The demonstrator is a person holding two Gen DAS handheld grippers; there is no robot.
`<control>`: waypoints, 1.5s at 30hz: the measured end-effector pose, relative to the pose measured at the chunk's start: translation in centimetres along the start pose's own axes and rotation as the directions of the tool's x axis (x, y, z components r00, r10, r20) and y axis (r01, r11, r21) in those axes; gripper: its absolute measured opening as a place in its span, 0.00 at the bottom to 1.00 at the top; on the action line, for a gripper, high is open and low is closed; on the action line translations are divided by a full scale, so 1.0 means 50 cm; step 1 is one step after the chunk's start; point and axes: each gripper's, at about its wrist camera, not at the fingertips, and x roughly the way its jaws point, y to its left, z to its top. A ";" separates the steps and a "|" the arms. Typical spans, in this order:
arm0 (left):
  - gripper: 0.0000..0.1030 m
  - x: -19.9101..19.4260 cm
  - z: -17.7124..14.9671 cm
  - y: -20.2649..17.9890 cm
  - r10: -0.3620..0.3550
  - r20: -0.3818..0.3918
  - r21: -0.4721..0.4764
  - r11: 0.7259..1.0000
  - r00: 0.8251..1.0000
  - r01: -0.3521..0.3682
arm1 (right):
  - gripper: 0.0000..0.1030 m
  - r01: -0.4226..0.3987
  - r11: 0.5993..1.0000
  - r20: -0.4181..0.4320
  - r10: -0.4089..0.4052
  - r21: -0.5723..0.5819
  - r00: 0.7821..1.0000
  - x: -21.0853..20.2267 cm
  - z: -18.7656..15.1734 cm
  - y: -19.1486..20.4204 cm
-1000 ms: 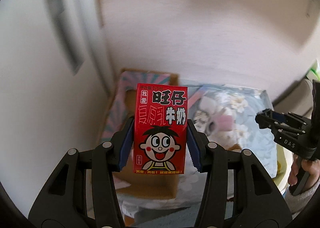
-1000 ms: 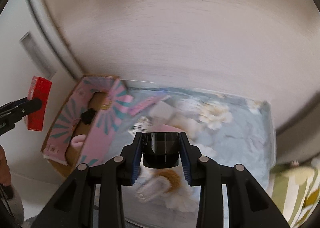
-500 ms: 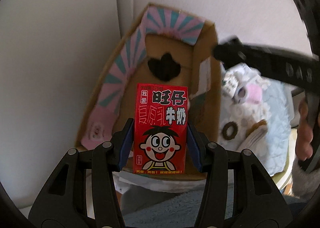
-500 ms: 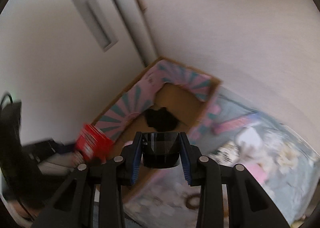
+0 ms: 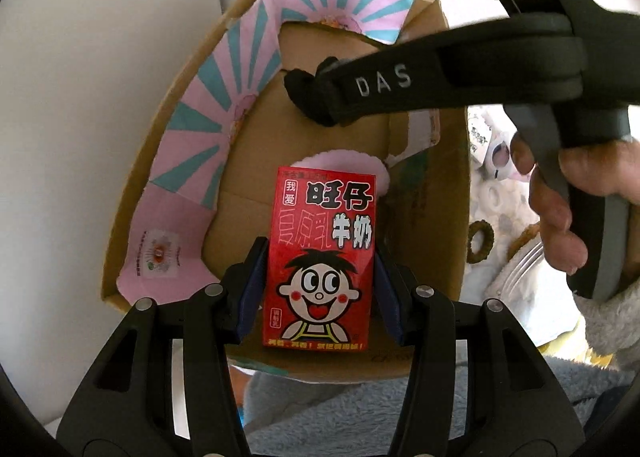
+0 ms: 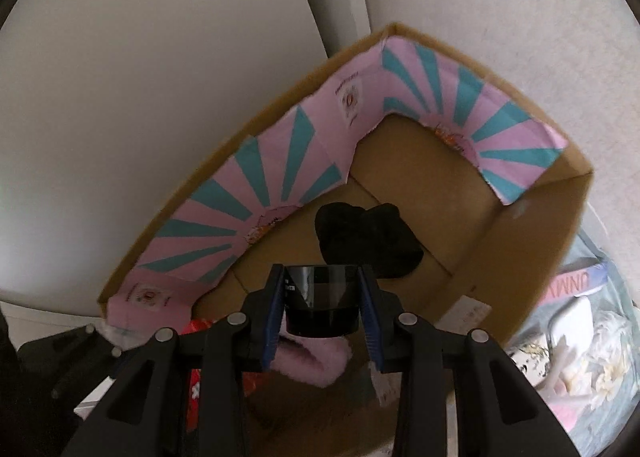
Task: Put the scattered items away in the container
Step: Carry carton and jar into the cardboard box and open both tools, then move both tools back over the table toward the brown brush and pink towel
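Home bedroom: floral bedsheet, fuzzy blanket, cardboard box against white wall, closet door.

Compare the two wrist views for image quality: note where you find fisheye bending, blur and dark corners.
Left wrist view: sharp on the red milk carton, cardboard box edges bowed by the fisheye, black vignette in the corners. Right wrist view: same bowing and dark corners, the box rim slightly soft, the bedding at the right edge smeared; the black cap stays fairly crisp.
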 end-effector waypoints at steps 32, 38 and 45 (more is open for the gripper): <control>0.91 -0.066 0.013 0.042 -0.059 0.097 -0.059 0.996 0.993 0.065 | 0.67 0.025 0.985 0.236 -0.066 0.173 0.969 -0.176 -0.057 -0.097; 0.91 -0.108 0.023 0.028 -0.081 0.132 -0.019 0.996 0.988 0.084 | 0.67 0.062 0.966 0.286 -0.136 0.253 0.948 -0.244 -0.094 -0.150; 0.91 -0.141 0.038 -0.026 -0.118 0.159 0.076 0.991 0.980 0.107 | 0.67 0.092 0.914 0.333 -0.237 0.395 0.913 -0.338 -0.191 -0.202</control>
